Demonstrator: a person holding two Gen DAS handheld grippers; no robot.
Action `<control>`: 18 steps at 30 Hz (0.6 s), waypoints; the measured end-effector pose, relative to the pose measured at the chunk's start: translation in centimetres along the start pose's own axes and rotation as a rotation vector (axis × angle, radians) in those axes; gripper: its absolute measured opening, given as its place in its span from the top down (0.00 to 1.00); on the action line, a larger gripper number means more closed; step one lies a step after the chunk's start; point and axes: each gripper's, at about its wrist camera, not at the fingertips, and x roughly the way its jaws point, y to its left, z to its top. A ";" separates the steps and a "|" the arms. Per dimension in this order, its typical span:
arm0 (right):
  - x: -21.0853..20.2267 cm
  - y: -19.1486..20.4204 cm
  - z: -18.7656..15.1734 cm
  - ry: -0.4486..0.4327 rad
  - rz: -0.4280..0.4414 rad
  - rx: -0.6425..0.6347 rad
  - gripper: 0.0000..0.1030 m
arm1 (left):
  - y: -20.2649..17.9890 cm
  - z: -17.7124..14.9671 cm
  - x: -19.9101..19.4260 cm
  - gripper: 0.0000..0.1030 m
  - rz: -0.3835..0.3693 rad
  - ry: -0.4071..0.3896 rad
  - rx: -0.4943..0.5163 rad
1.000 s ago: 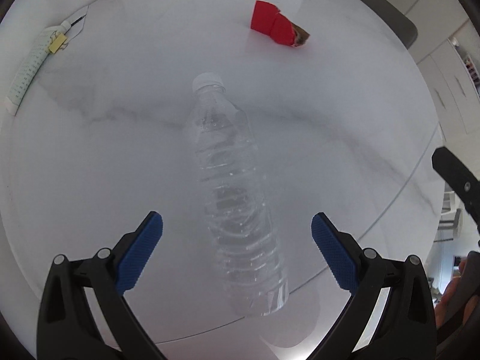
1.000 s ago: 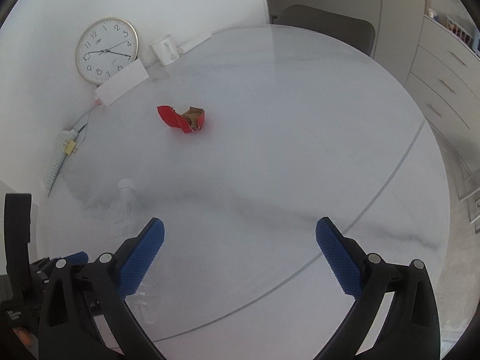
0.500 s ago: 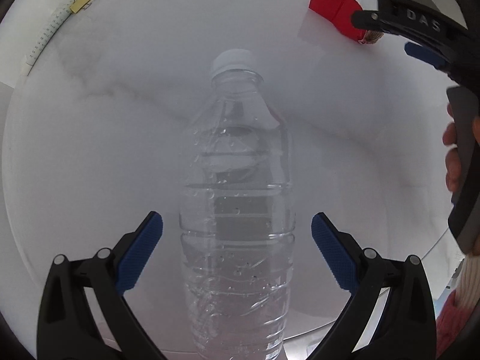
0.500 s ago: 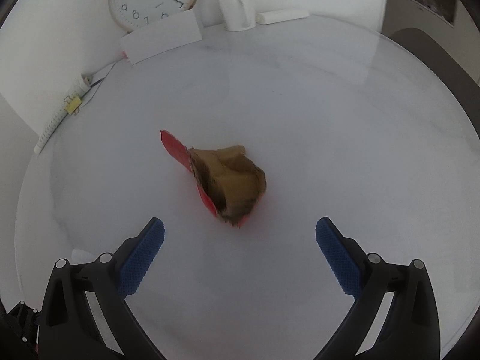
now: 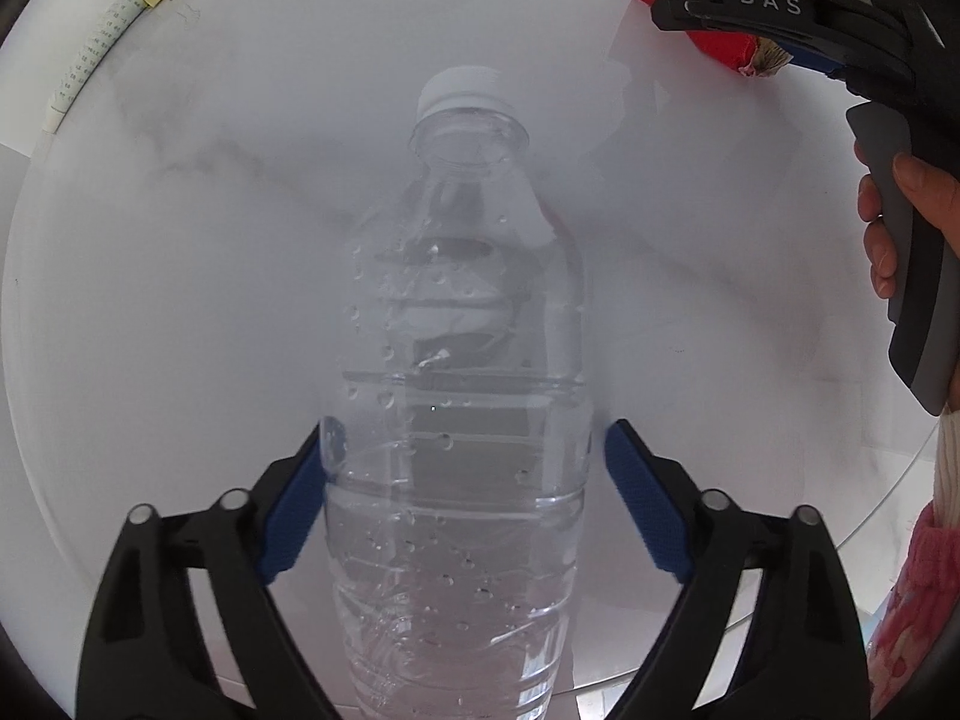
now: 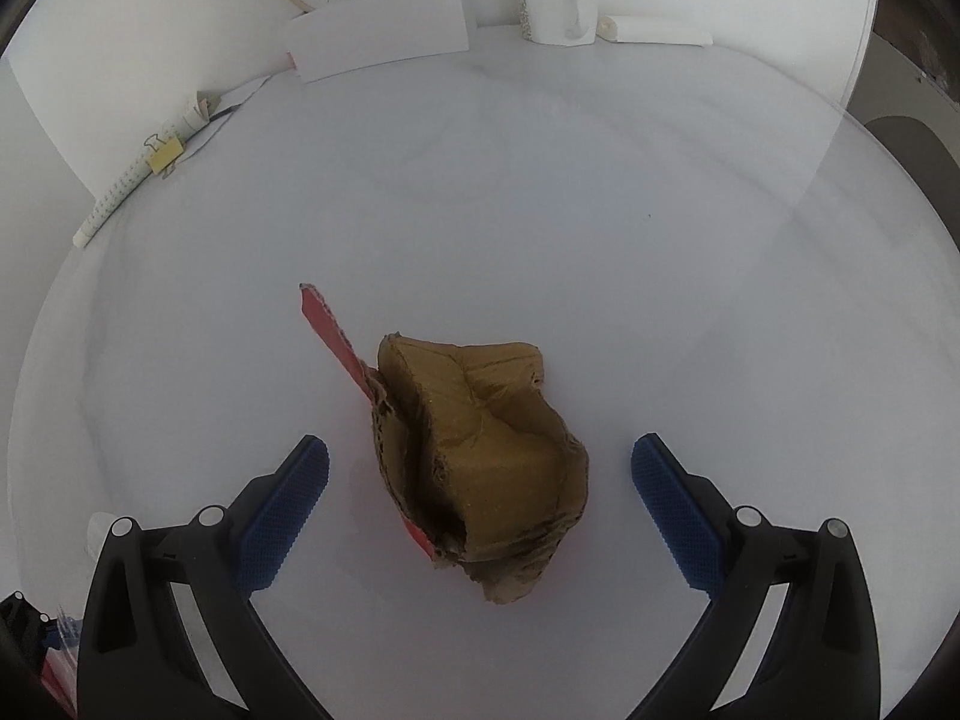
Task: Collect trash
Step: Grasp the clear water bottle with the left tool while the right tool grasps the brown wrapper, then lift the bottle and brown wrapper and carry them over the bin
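Now the left hand-held gripper (image 5: 465, 480) has been closing around the clear bottle (image 5: 462, 420) lying on the tabletop (image 5: 180, 300) — pads nearly touching (not clamped yet) — while the right hand-held gripper (image 6: 480, 480) hangs wide apart astride the crumpled carton (image 6: 480, 462), seemingly for a paired pickup.

Black left gripper (image 5: 462, 474), blue ridged pads, silver screws.

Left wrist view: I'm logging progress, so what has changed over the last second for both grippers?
The left gripper came down over the clear plastic bottle, and its jaws have just been closing around the bottle; the left pad looks at its wall, the right pad short of it. The right gripper swung across to straddle the crumpled red-and-brown cardboard box, jaws wide. Bottle and box lie unmoved on the white marble table.
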 end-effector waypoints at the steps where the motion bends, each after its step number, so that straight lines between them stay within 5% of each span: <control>1: 0.0 0.2 -0.1 -0.006 -0.013 -0.019 0.10 | 0.0 0.1 0.1 0.21 -0.002 -0.002 -0.002; 5: -0.5 1.0 -0.5 -0.013 -0.062 -0.072 0.47 | -0.3 -0.5 -0.5 0.41 -0.021 -0.025 0.034; 15: -2.9 0.4 -2.6 -0.002 -0.070 0.037 0.48 | -0.5 -1.4 -0.6 0.42 -0.038 -0.015 0.101; 18: -5.2 0.5 -4.3 -0.023 -0.064 0.106 0.48 | -0.9 0.5 -0.4 0.42 -0.051 -0.025 0.143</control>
